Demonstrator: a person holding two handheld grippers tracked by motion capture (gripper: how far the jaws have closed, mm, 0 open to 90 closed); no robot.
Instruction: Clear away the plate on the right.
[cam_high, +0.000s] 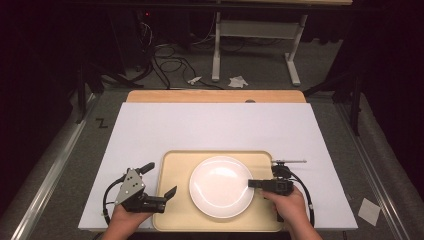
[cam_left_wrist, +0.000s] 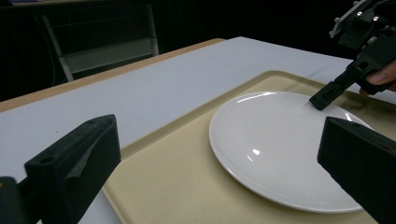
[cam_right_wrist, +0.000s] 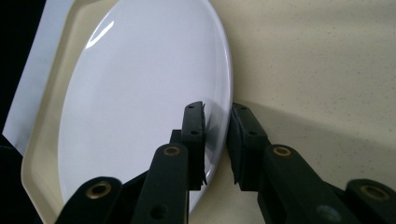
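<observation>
We have the white plate (cam_high: 221, 186) lying flat on the beige tray (cam_high: 175, 160), near the front of the white surface (cam_high: 210, 125). Our right hand-held gripper (cam_right_wrist: 217, 140) straddles the plate's rim with its jaws narrow, a small gap showing on each side, so we judge nothing is clamped. Our left hand-held gripper (cam_high: 159, 181) stands wide beside the tray, holding nothing. The risk: lifting now with so loose a bite, the smooth glazed rim could slip and the plate clatter back or skid across the tray.
</observation>
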